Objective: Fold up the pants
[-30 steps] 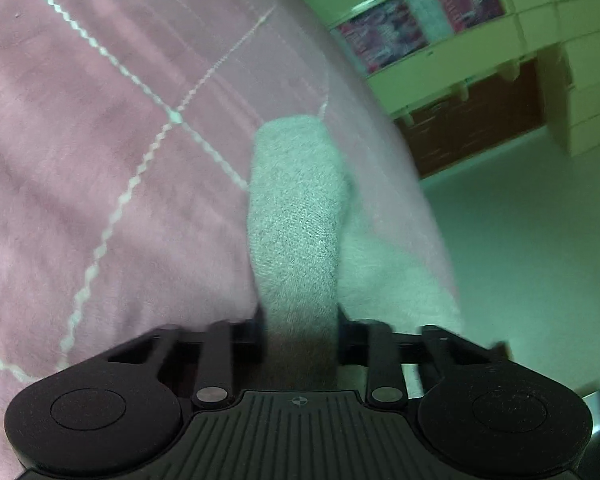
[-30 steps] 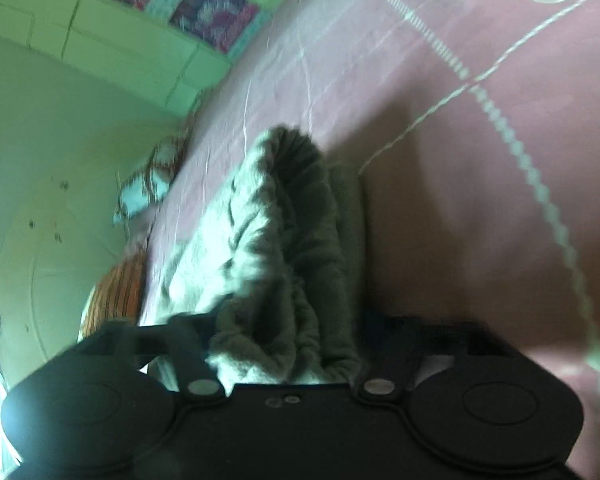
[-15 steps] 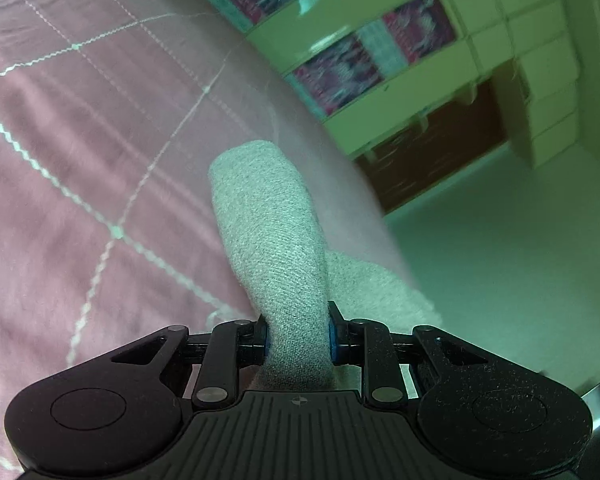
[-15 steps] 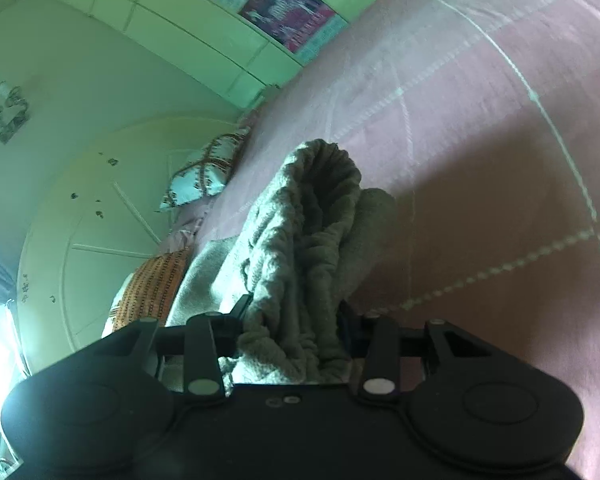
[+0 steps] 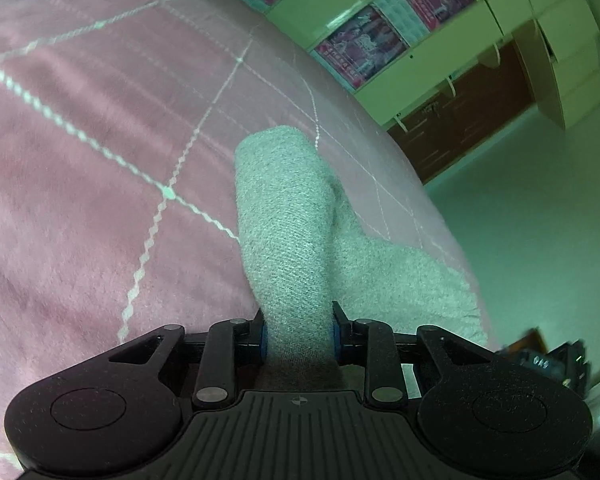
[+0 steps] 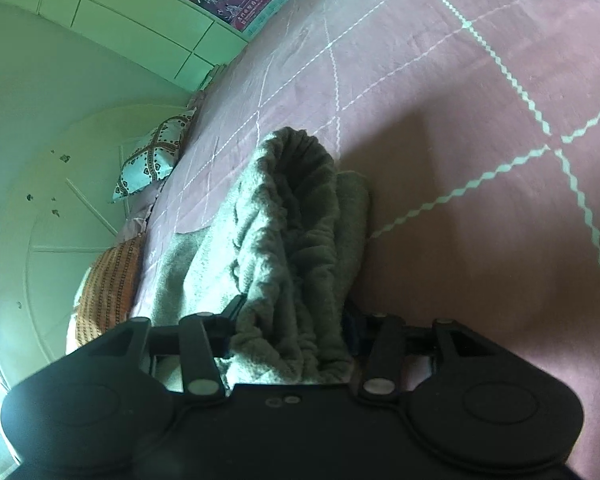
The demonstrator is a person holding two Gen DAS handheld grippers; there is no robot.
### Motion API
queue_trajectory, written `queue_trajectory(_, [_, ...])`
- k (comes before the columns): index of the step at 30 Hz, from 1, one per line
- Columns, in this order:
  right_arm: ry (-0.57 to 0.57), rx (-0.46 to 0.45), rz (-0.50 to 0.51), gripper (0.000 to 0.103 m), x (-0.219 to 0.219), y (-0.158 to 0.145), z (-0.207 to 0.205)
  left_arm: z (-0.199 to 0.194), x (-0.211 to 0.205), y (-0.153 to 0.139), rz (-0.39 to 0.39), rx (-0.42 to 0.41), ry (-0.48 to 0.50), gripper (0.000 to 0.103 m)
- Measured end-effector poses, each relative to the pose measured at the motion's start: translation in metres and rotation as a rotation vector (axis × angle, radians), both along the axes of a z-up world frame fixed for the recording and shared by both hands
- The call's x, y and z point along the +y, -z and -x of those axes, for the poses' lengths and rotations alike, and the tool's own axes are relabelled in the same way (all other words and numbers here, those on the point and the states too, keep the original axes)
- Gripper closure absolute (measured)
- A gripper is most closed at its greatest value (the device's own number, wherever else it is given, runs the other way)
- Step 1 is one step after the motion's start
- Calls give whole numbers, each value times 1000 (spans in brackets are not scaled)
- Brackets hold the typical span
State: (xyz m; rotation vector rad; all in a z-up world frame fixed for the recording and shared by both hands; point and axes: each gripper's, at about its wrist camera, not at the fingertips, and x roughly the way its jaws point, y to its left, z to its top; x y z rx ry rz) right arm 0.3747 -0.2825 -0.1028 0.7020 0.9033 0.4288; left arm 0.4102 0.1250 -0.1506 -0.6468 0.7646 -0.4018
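The grey knit pants (image 5: 284, 224) lie on a pink bedspread (image 5: 80, 160) near the bed's edge. My left gripper (image 5: 299, 336) is shut on a smooth fold of the pants and holds it raised above the bed. In the right wrist view my right gripper (image 6: 292, 340) is shut on the gathered, ribbed end of the pants (image 6: 296, 216), bunched between the jaws. More of the grey cloth trails down to the bedspread (image 6: 480, 80) on the left of that gripper.
The bed's edge (image 5: 440, 216) drops to a pale floor on the right in the left wrist view. Green cabinets with posters (image 5: 380, 36) stand behind. Patterned pillows (image 6: 152, 160) and an orange cushion (image 6: 108, 284) lie at the head of the bed.
Both grippers have lifted and tilted up with the pants still held. More of the room and the bed's far side shows now. The grips have not changed.
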Motion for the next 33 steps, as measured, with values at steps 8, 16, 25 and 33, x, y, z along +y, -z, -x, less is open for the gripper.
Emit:
queue_trajectory(8, [-26, -95, 19, 70, 7, -36, 14, 19, 0, -45, -92, -80, 39, 76])
queue_trajectory(16, [29, 58, -98, 60, -14, 20, 10, 26, 7, -13, -109, -31, 11, 60])
queue_trajectory(25, [117, -90, 18, 47, -34, -27, 40, 41, 1, -51, -320, -67, -23, 40])
queue_trajectory(33, [10, -297, 87, 75, 5, -72, 42, 46, -5, -97, -347, -207, -52, 40])
